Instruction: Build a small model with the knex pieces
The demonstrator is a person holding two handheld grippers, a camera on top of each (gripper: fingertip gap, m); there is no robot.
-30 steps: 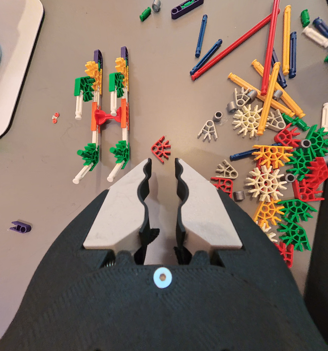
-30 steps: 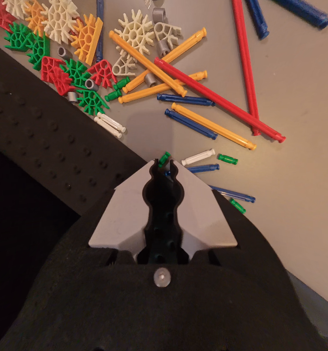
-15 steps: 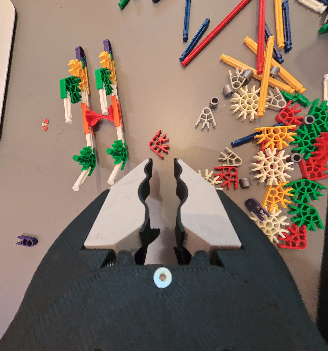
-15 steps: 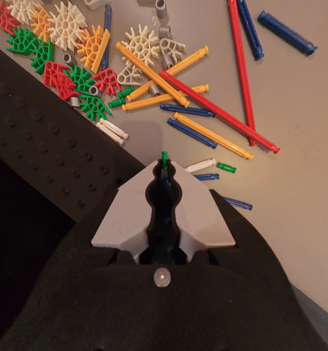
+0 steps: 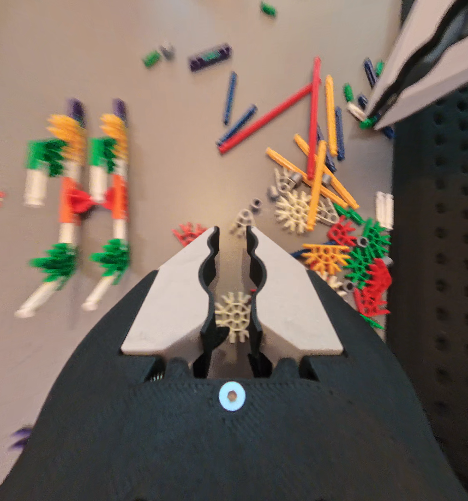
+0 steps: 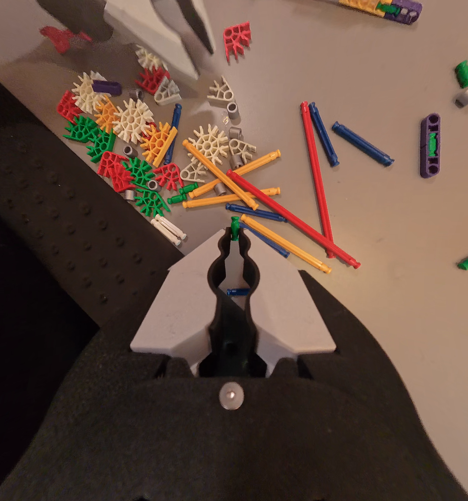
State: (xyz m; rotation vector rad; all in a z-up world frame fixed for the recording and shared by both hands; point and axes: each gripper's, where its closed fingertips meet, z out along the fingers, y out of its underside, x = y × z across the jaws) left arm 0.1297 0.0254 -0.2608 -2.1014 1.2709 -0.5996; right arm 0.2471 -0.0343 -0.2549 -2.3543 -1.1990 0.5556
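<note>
My left gripper (image 5: pixel 233 230) is open and empty above the grey table. A cream snowflake connector (image 5: pixel 234 315) lies on the table and shows between its jaws. A red connector (image 5: pixel 188 233) and a grey connector (image 5: pixel 242 221) lie just past its tips. A built model of rods and connectors (image 5: pixel 75 195) lies to its left, blurred. My right gripper (image 6: pixel 234 233) is shut on a short green rod (image 6: pixel 234 229) that sticks out of its tips, held above the table. It also shows in the left wrist view (image 5: pixel 373 122) at the top right.
A pile of red, green, yellow and cream connectors (image 6: pixel 119 135) lies beside a black perforated mat (image 6: pixel 51 217). Long red, yellow and blue rods (image 6: pixel 281 217) lie crossed near it. A purple connector (image 6: pixel 430 145) and loose green rods (image 6: pixel 464 74) lie farther right. Spacing between my two grippers at the tips: around 15 centimeters.
My right gripper closed on the short green rod and lifted it off the table. My left gripper moved right, over the cream connector; its view is now blurred.
</note>
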